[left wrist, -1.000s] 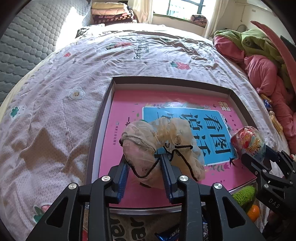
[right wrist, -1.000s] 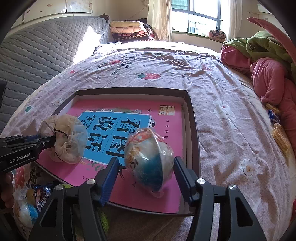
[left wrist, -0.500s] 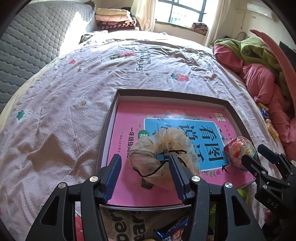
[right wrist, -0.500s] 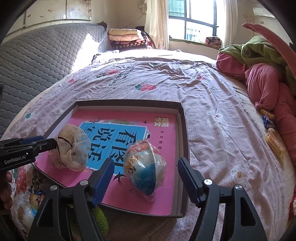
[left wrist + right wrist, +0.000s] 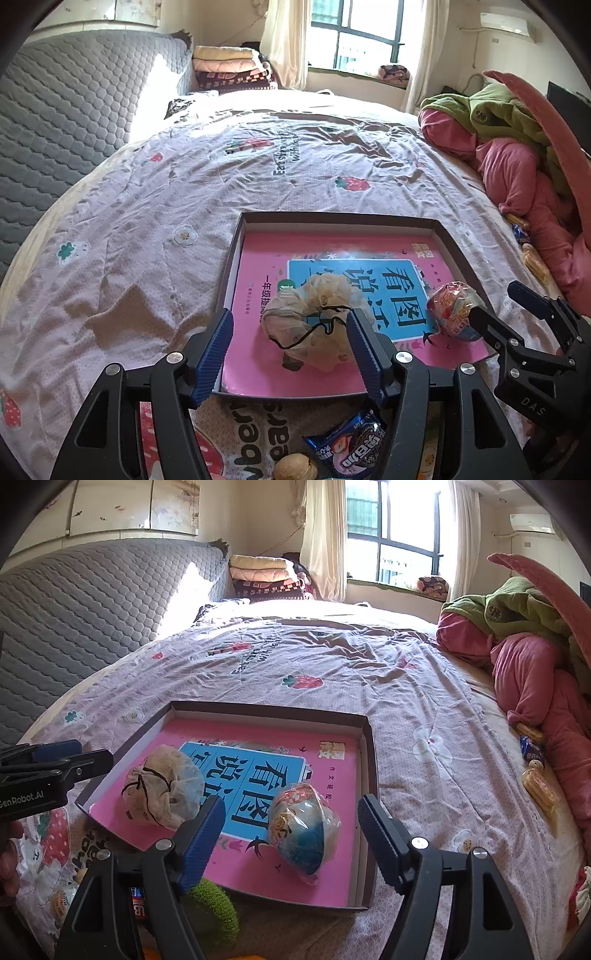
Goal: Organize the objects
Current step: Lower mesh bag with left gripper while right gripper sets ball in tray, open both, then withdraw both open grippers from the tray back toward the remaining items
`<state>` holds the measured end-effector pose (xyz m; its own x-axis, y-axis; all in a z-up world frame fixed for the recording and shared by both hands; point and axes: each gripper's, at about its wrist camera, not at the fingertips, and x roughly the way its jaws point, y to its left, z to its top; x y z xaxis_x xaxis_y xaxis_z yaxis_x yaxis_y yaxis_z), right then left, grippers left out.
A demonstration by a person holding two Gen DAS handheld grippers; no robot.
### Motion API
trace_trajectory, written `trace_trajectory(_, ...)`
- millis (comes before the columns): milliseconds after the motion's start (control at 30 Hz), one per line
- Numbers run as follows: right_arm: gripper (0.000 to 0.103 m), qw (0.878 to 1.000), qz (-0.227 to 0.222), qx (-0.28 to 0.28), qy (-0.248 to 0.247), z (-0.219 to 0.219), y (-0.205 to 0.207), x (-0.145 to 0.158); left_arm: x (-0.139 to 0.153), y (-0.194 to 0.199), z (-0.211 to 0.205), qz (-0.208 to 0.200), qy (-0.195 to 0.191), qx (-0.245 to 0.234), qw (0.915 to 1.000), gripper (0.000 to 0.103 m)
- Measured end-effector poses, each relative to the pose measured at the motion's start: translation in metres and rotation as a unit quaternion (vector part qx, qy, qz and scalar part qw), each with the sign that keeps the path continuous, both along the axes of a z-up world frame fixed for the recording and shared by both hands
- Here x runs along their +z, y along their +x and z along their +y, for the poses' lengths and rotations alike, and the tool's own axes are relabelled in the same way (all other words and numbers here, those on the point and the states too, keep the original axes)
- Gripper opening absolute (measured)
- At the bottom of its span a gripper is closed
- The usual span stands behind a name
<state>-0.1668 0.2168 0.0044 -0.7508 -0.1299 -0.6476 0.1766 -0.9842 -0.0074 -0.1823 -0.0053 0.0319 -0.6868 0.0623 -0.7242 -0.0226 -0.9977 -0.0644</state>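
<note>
A shallow dark box (image 5: 332, 218) (image 5: 266, 709) lies on the bedspread with a pink book (image 5: 258, 266) (image 5: 332, 775) flat inside it. A beige mesh pouch (image 5: 310, 317) (image 5: 162, 786) with a black drawstring rests on the book's near left part. A plastic-wrapped colourful ball (image 5: 452, 310) (image 5: 303, 823) rests on the near right part. My left gripper (image 5: 290, 314) (image 5: 92, 753) hangs just short of the pouch, its jaws still opening and not touching it. My right gripper (image 5: 291, 801) (image 5: 495, 301) is also opening, its blue pads well apart from the ball.
Below the box's near edge lie a blue snack packet (image 5: 351, 443), a brown nut-like ball (image 5: 295, 467) and a green fuzzy thing (image 5: 210, 908). Pink and green bedding (image 5: 517, 166) is piled at the right, with small snacks (image 5: 539, 786) beside it. A grey quilted headboard (image 5: 55, 122) stands left.
The left jaws let go of the pouch and spread wide. The right jaws widened away from the ball. Both grippers drew back and up, and both objects stayed on the book.
</note>
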Motion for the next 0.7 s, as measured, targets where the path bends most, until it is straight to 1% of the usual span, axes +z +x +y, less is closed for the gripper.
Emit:
trace_trajectory(167,0.074,1.0,0.015,0.008,-0.001,-0.003,0.011,0.01,0.01,0.021,0.0,0.017,-0.011,0.004,0.9998,0.065)
trace_trajectory(300,0.074,0.999,0.03,0.014,0.001,-0.006,0.024,0.019,0.016,0.037,-0.001,0.025,-0.01,0.004,0.9996,0.066)
trace_trajectory(433,0.074,0.999,0.043,0.02,0.003,-0.009,0.038,0.027,0.021,0.055,0.0,0.036,-0.017,0.001,0.9992,0.066)
trace_trajectory(567,0.074,0.999,0.048,0.021,0.009,-0.012,0.052,0.03,0.021,0.069,0.002,0.038,-0.02,-0.002,0.9991,0.066)
trace_trajectory(700,0.074,0.999,0.048,0.021,0.005,-0.014,0.065,0.031,0.016,0.082,0.001,0.035,-0.021,-0.005,0.9992,0.066)
